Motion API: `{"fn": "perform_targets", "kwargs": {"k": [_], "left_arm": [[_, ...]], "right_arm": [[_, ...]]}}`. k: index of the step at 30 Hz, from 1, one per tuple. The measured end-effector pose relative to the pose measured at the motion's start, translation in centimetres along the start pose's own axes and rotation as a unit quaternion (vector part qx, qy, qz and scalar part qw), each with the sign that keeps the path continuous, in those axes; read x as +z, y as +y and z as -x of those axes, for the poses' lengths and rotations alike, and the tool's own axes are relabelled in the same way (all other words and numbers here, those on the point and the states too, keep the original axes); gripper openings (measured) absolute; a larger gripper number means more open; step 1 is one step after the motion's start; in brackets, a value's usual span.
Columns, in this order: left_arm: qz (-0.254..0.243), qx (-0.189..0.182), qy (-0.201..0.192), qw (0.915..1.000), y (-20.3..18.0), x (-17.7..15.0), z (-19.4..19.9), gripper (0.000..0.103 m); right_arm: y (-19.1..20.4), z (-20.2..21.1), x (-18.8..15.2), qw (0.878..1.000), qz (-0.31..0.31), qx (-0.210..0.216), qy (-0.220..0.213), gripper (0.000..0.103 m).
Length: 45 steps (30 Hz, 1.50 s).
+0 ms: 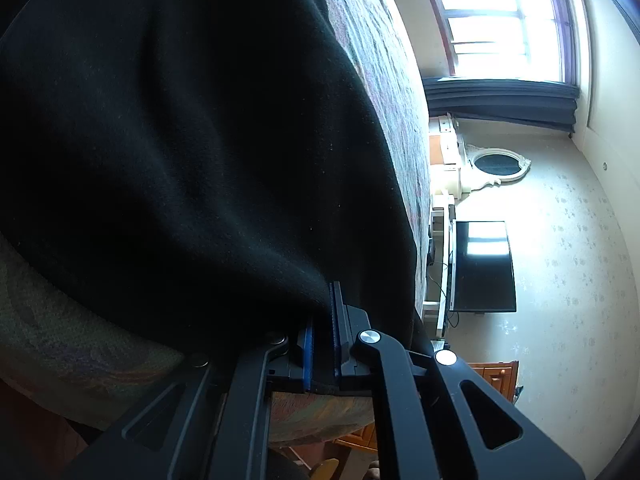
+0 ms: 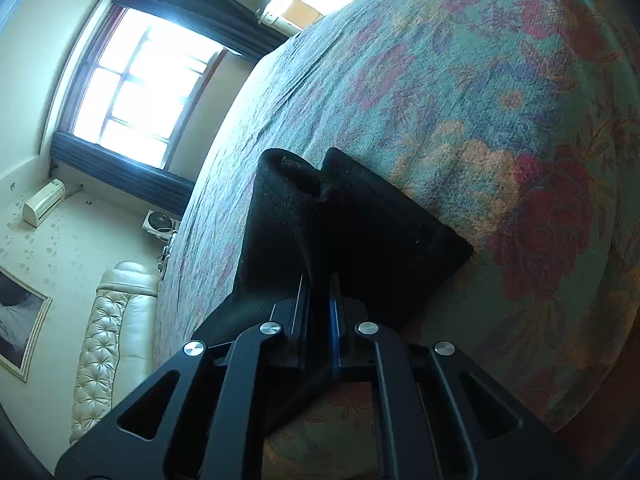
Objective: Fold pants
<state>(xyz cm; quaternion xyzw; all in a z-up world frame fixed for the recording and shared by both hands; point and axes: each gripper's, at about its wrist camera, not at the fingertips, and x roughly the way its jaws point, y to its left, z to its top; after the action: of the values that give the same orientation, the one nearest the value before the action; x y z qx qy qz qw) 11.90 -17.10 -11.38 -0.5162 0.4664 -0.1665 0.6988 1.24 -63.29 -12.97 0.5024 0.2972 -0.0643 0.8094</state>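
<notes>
L gripper point(image 1: 322, 320) & R gripper point(image 2: 318, 300) both clamped on black pants point(image 1: 180, 140) (on floral bedspread point(image 2: 480, 100))

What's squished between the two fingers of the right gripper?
Black pants cloth, pinched between the right gripper fingers, above the flowery bedspread. The right wrist view shows it.

Bed, covered by a floral bedspread point(image 2: 460, 92) in teal, red and yellow, carrying the load and showing slight wrinkling. Black pants point(image 2: 352, 232) lying directly on it, bunching into folds near its edge; in the left wrist view, dark cloth point(image 1: 180, 140) covering most of the spread.
</notes>
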Motion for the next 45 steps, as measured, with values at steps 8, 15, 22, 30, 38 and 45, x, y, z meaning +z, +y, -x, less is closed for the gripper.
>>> {"fn": "perform_targets", "kwargs": {"k": [8, 15, 22, 30, 38, 45], "left_arm": [[-0.102, -0.009, -0.015, 0.9946, -3.6, -1.0, 2.5, 0.007], [-0.101, 0.027, 0.019, 0.9944, -1.9, -2.0, 1.7, 0.007], [-0.112, 0.033, 0.033, 0.9926, -1.9, -2.2, 1.6, 0.008], [-0.149, 0.005, 0.088, 0.9849, -4.1, -3.7, 1.5, 0.024], [-0.222, -0.021, 0.056, 0.9732, -7.1, -2.7, 1.6, 0.048], [-0.229, -0.003, 0.040, 0.9726, -6.4, -0.7, 1.4, 0.059]], "right_arm": [[0.8, 2.4, 0.7, 0.999, 0.004, 0.026, -0.022, 0.007], [-1.7, 3.4, -0.3, 1.000, -0.019, 0.008, -0.005, 0.007], [-4.3, 3.5, -1.1, 0.999, -0.043, -0.002, 0.023, 0.013], [-1.7, 8.2, 5.3, 1.000, 0.012, 0.008, -0.025, 0.054], [1.7, -1.6, 11.0, 0.983, 0.021, 0.021, 0.181, 0.055], [0.5, -6.7, 11.3, 0.969, -0.053, 0.043, 0.236, 0.058]]}}
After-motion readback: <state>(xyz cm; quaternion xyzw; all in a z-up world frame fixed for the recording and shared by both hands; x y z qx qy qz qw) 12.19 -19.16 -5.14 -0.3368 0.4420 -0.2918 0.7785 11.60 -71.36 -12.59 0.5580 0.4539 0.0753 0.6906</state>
